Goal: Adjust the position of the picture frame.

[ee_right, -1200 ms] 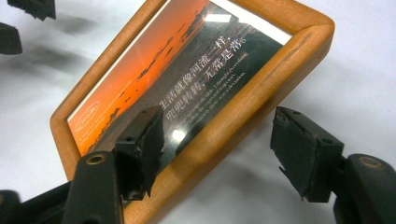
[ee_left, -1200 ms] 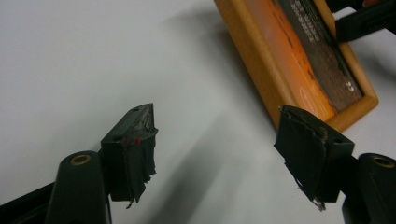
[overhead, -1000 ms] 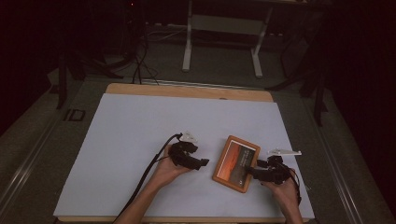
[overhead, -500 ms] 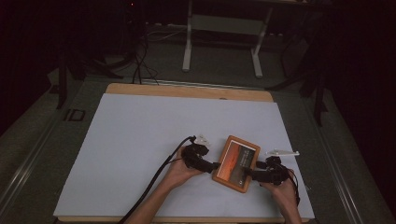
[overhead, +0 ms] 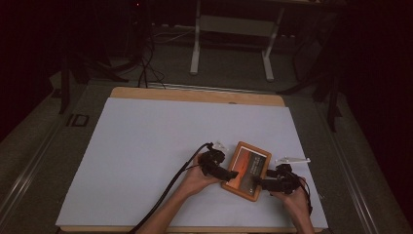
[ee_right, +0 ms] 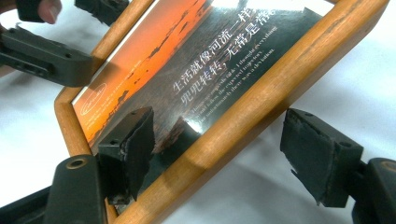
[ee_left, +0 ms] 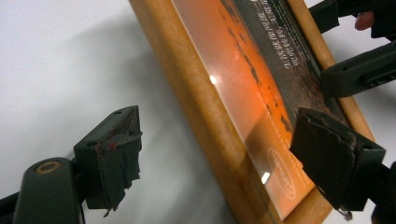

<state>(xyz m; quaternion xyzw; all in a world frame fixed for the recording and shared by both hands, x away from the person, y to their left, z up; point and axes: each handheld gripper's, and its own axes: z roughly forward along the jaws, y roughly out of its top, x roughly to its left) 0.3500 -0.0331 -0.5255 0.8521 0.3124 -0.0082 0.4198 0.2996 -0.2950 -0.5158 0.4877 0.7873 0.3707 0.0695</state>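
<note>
Slippage worries me: both tools, left tool (overhead: 233, 174) and right tool (overhead: 257, 183), straddle the picture frame (overhead: 247, 168) rails spread, unclamped, so lifting now drops it onto the counter (overhead: 146, 141).

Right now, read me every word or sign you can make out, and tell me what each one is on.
"生活就像河流一样" on the framed picture, first white line.
"有时平静, 有时湍急": my best reading of the second line, partly blurred.
Small English lines beneath: too blurred.
Oval logo: unreadable.
"ID" on the floor marking.

The framed picture (ee_right: 196, 79) carries white Chinese lines, partly legible as "生活就像河流一样", with smaller unreadable lines beneath and an oval emblem.
</note>
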